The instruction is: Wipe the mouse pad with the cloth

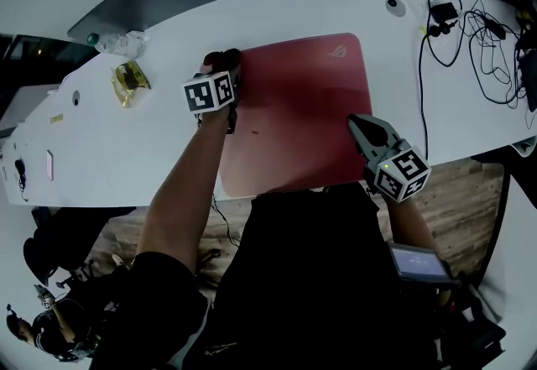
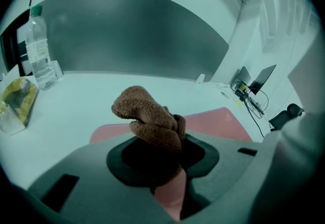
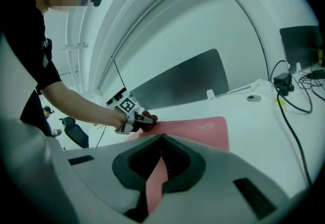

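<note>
A red mouse pad lies flat on the white table, in front of the person. My left gripper is at the pad's far left corner, shut on a bunched brown cloth. In the left gripper view the cloth sticks up out of the jaws, with the pad beyond it. My right gripper rests at the pad's right edge, shut, with nothing seen between its fingers. In the right gripper view its closed tips point across the pad toward the cloth.
A water bottle and a yellow packet sit at the table's far left. Black cables and chargers crowd the far right. A grey partition runs along the table's back edge. The near table edge is just below the pad.
</note>
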Tool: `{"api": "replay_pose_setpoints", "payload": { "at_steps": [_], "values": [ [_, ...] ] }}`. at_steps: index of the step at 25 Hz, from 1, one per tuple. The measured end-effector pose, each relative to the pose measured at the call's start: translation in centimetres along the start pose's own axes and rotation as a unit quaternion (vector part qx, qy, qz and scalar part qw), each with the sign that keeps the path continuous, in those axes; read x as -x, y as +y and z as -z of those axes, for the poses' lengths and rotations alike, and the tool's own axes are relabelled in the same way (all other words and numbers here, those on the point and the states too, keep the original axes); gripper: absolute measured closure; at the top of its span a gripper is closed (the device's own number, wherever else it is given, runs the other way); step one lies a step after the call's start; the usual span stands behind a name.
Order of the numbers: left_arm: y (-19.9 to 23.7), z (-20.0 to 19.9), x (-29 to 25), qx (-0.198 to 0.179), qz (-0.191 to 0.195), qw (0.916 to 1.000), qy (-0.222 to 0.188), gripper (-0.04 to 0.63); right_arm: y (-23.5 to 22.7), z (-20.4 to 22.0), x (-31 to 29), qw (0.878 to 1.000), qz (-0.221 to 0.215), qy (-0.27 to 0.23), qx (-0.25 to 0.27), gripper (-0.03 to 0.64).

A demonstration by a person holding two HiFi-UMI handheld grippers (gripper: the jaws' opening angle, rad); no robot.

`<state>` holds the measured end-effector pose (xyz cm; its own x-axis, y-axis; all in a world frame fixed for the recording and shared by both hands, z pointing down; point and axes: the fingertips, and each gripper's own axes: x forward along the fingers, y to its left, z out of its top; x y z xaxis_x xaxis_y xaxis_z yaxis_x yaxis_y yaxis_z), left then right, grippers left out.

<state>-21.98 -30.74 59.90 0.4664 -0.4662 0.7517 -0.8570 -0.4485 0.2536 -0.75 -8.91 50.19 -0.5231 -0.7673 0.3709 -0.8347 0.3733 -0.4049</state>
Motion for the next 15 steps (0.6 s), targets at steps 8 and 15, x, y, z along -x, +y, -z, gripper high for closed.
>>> {"api": "replay_pose_setpoints", "payload": {
  "at_steps": [8, 15],
  "values": [
    [-5.9, -0.6, -2.5, 0.002, 0.018, 0.9998, 0.004, 0.462, -2.9, -0.4, 1.5, 1.000, -0.011, 0.005, -0.005, 0.592],
    [-11.3, -1.1, -4.6, -0.010, 0.031, 0.9994, 0.006, 0.462, -5.7, -1.1, 3.2, 1.000, -0.018, 0.004, -0.003, 0.592]
  ]
}}
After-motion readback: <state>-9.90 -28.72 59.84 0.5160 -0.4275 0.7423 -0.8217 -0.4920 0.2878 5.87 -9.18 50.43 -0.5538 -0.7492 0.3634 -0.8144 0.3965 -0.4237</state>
